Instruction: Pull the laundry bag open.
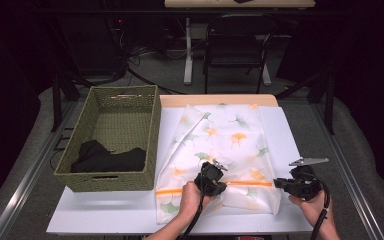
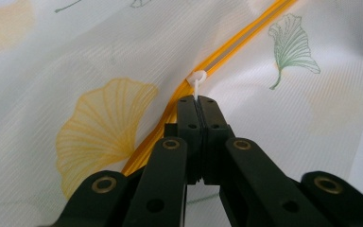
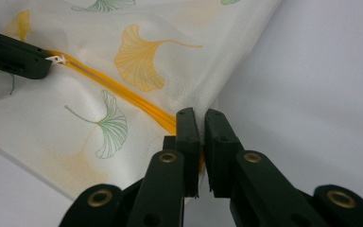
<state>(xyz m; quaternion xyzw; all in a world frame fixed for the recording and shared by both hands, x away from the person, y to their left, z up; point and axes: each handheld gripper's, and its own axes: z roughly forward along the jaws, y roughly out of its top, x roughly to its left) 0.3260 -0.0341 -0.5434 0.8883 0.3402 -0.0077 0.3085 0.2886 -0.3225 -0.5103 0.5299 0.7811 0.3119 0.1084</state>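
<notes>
A white mesh bag (image 1: 225, 145) printed with ginkgo leaves lies flat on the white table (image 1: 105, 210). An orange zipper (image 1: 257, 184) runs across its near end. My left gripper (image 1: 224, 187) is over the middle of that zipper, shut on the small white zipper pull (image 2: 197, 80). In the left gripper view its jaws (image 2: 197, 100) meet on the pull's tab, with the zipper (image 2: 246, 35) running away ahead. My right gripper (image 1: 276, 183) is shut on the bag's right edge at the zipper's end (image 3: 170, 124); fabric sits between its fingertips (image 3: 202, 116). The right gripper view also has the left gripper (image 3: 45, 64) at the pull (image 3: 56, 60).
A woven green basket (image 1: 149, 140) stands left of the bag, with a black garment (image 1: 105, 157) lying in its near end. The table's front edge is just below the hands. Behind the table stand a black chair (image 1: 235, 45) and a desk leg (image 1: 188, 50).
</notes>
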